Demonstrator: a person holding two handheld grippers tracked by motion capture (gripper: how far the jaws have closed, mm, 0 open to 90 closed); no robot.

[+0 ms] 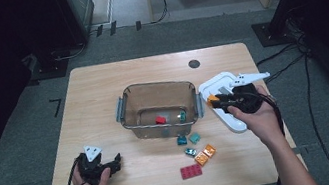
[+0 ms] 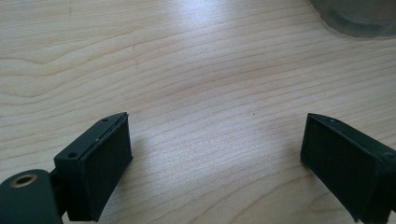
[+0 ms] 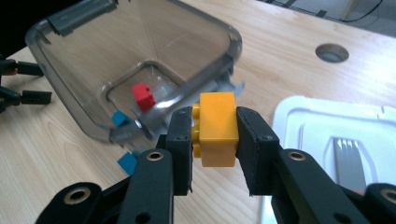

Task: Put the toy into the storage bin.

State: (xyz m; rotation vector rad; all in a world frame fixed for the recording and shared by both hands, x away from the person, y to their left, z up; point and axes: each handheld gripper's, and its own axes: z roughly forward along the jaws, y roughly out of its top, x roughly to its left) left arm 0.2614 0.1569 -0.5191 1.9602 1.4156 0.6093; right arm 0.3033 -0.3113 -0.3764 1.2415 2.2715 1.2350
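High view, L to R: left gripper (image 1: 113, 160) rests low on the desk (image 1: 101, 90) near its front-left corner, forearm entering from below; its fingers stand wide apart w/ nothing between. Clear bin (image 1: 127, 109) sits mid-desk w/ loose bricks in front. Right gripper (image 1: 215, 103) is raised just right of the bin, over a white lid (image 1: 232, 122). Right gripper view adds detail: fingers (image 3: 182, 140) clamp an orange brick (image 3: 216, 128) by its sides, studs facing left, beside the bin's rim; a red brick (image 3: 143, 96) lies inside.
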